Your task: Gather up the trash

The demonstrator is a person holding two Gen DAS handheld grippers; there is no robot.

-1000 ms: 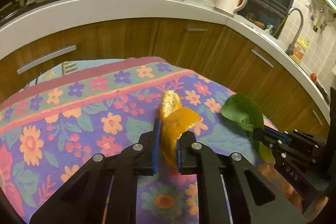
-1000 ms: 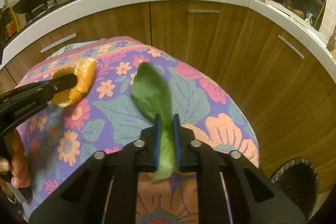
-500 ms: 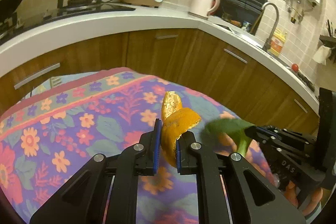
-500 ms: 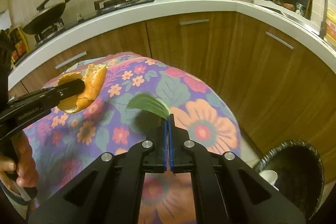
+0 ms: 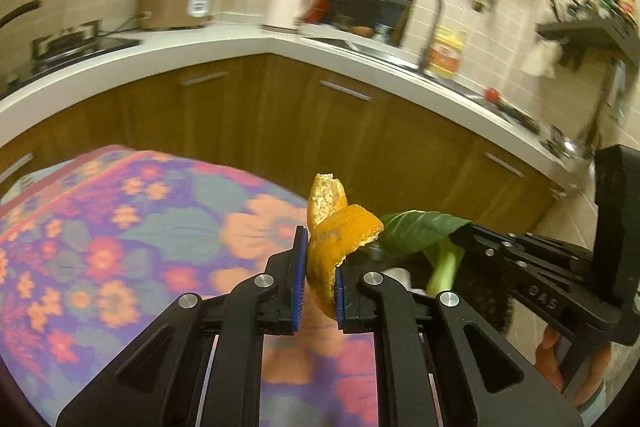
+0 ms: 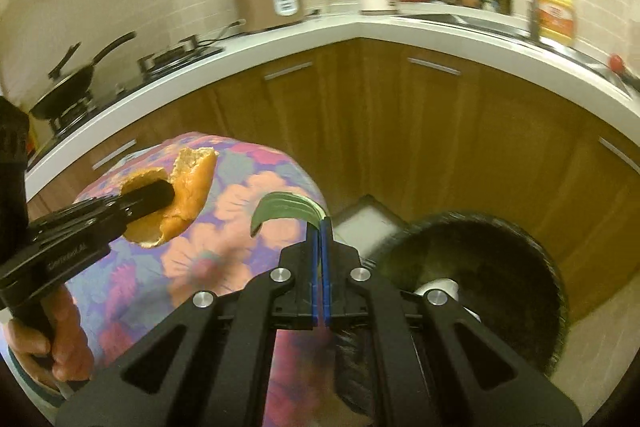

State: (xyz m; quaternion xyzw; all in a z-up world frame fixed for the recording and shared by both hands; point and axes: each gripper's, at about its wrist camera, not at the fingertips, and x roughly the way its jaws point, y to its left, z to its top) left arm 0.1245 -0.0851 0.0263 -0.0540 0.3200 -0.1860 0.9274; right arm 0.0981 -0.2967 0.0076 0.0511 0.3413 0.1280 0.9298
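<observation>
Left gripper (image 5: pixel 320 283): clamped on peel (image 5: pixel 340 235), raised clear above tablecloth (image 5: pixel 120 235) near its far edge. Right gripper (image 6: pixel 320 267): pinched on leaf (image 6: pixel 286 209), past cloth edge, beside bin (image 6: pixel 520 267) on open floor. Bin contents partly hidden behind fingers; background blurred.

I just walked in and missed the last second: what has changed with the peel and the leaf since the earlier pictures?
Both grippers swung away from above the floral tablecloth toward the black-lined trash bin, which now fills much more of the right wrist view. The left gripper still clamps the orange peel; the right gripper still pinches the green leaf. Nothing was let go.
</observation>
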